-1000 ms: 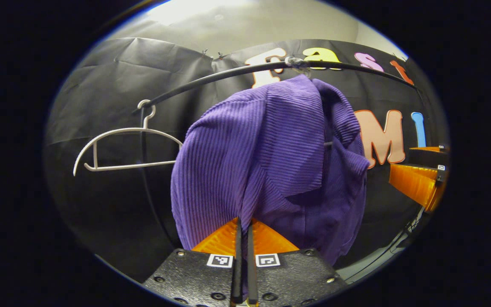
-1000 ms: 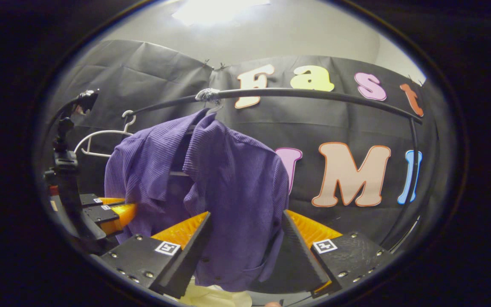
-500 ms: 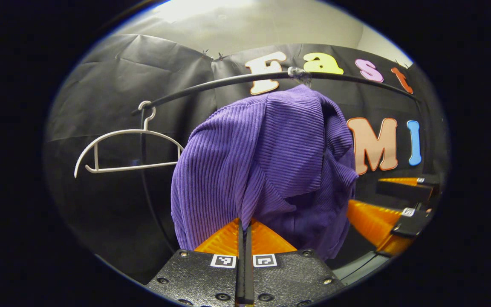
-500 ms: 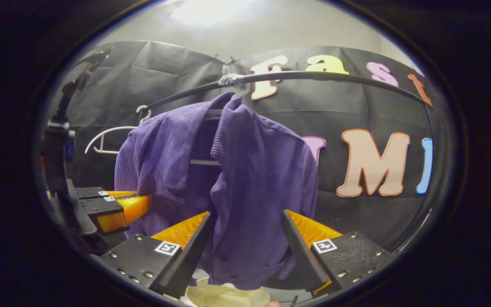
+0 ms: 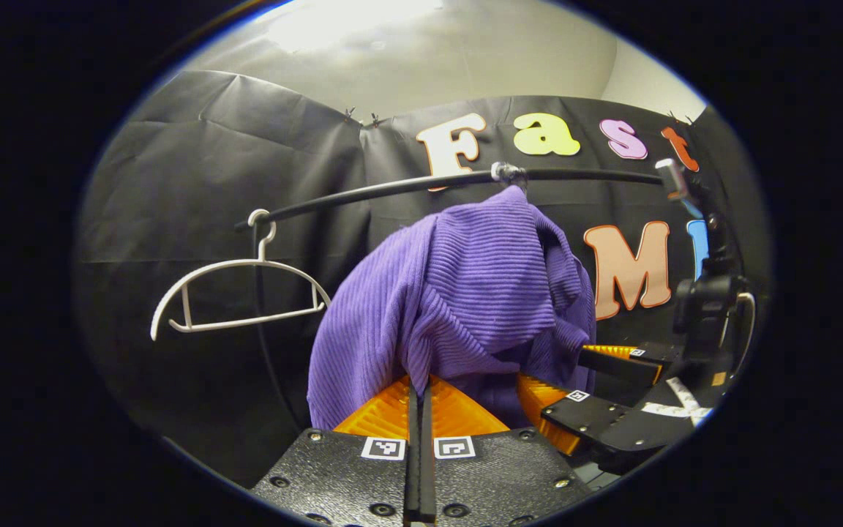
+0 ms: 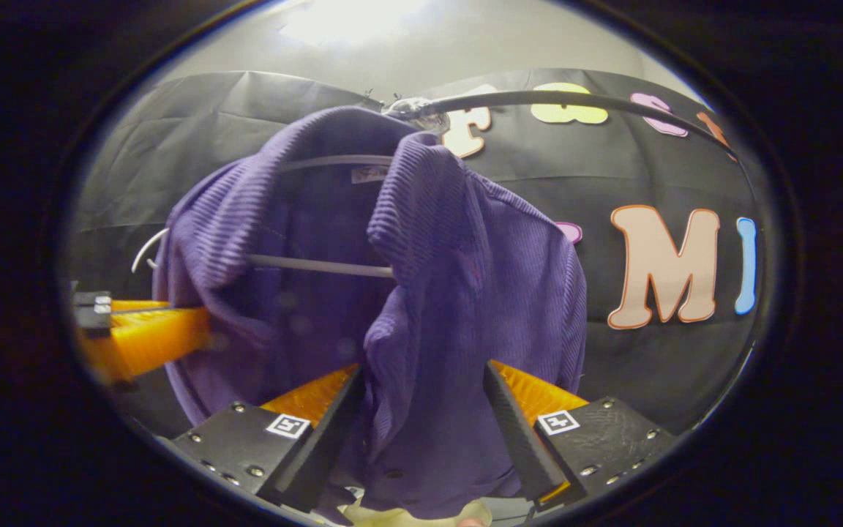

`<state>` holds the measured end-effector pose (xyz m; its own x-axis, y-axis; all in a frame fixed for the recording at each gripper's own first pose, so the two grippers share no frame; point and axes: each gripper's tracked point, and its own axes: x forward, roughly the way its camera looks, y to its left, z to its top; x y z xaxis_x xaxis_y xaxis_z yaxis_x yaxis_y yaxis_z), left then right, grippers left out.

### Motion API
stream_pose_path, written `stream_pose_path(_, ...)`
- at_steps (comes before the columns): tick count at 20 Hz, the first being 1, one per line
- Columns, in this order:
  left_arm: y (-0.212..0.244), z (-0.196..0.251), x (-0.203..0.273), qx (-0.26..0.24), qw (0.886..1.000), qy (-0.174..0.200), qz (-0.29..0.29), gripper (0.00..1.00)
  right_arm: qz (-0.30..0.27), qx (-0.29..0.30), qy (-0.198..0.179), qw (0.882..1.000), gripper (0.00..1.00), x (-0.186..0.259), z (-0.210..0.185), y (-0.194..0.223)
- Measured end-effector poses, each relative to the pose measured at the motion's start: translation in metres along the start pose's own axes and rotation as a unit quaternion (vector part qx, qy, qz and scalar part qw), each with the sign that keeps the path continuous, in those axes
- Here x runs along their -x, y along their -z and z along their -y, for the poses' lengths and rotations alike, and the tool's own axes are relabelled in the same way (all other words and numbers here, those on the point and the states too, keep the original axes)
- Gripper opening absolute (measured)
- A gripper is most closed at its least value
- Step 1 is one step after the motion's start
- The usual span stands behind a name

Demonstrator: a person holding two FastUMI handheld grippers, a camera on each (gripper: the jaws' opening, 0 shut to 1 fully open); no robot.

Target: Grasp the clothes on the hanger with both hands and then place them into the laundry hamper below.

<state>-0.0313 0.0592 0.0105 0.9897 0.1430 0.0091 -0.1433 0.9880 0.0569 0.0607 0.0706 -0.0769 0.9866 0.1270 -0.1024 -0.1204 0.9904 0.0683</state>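
Observation:
A purple ribbed shirt (image 5: 465, 293) hangs on a white hanger (image 6: 319, 265) from the black rail (image 5: 392, 192). My left gripper (image 5: 419, 380) is shut on a bunched fold at the shirt's left side, and the cloth gathers toward its tips. In the right gripper view the same shirt (image 6: 465, 293) is close up. My right gripper (image 6: 421, 373) is open, and the shirt's front panel hangs between its spread fingers. The right gripper (image 5: 575, 373) also shows at the shirt's right edge in the left gripper view. The left gripper (image 6: 143, 337) shows at the shirt's far left edge.
An empty white hanger (image 5: 238, 293) hangs on the rail to the left of the shirt. Something pale cream (image 6: 392, 516) lies below the shirt's hem. The rail (image 6: 575, 99) curves overhead to the right.
The right gripper has moved in close to the shirt, still open around its front panel. The left gripper's fingers closed fully on the cloth and drew back a little, bunching it.

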Motion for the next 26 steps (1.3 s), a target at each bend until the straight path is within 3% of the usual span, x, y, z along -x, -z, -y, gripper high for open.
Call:
stream_pose_path(7, -0.014, -0.024, 0.004, -0.002, 0.999, -0.031, 0.015, 0.0, -0.034, -0.018, 0.02, 0.999, 0.96, -0.026, 0.019, 0.019)
stream_pose_path(8, -0.014, -0.027, 0.005, -0.002, 0.999, -0.035, 0.016, 0.0, -0.038, -0.02, 0.024, 0.999, 0.89, -0.028, 0.023, 0.02)
stream_pose_path(9, -0.017, -0.03, 0.004, -0.002, 0.999, -0.04, 0.017, 0.0, -0.042, -0.02, 0.029, 0.999, 0.74, -0.029, 0.025, 0.021)
stream_pose_path(10, -0.018, -0.034, 0.004, 0.0, 0.999, -0.045, 0.019, 0.0, -0.043, -0.021, 0.033, 0.998, 0.71, -0.028, 0.028, 0.021)
stream_pose_path(11, -0.02, -0.038, 0.004, 0.003, 0.998, -0.051, 0.02, 0.0, -0.048, -0.023, 0.038, 0.998, 0.55, -0.026, 0.031, 0.022)
stream_pose_path(13, -0.023, -0.044, 0.003, 0.014, 0.998, -0.058, 0.023, 0.0, -0.059, -0.028, 0.042, 0.997, 0.39, -0.025, 0.037, 0.023)
stream_pose_path(16, -0.027, -0.05, 0.004, 0.02, 0.997, -0.067, 0.024, 0.0, -0.068, -0.029, 0.065, 0.995, 0.28, -0.019, 0.05, 0.02)
stream_pose_path(17, -0.031, -0.051, 0.004, 0.021, 0.997, -0.066, 0.028, 0.0, -0.066, -0.028, 0.073, 0.995, 0.05, -0.015, 0.055, 0.017)
stream_pose_path(18, -0.036, -0.049, 0.005, 0.02, 0.998, -0.059, 0.033, 0.0, -0.062, -0.027, 0.081, 0.994, 0.05, -0.01, 0.06, 0.013)
stream_pose_path(19, -0.041, -0.048, 0.006, 0.018, 0.998, -0.053, 0.038, 0.0, -0.055, -0.025, 0.09, 0.994, 0.12, -0.008, 0.066, 0.008)
stream_pose_path(20, -0.047, -0.048, 0.008, 0.016, 0.998, -0.048, 0.043, 0.0, -0.047, -0.023, 0.098, 0.994, 0.09, -0.005, 0.072, 0.0)
stream_pose_path(26, -0.083, -0.05, 0.013, 0.028, 0.997, -0.032, 0.07, 0.0, 0.004, -0.017, 0.126, 0.992, 0.09, 0.001, 0.104, -0.045)
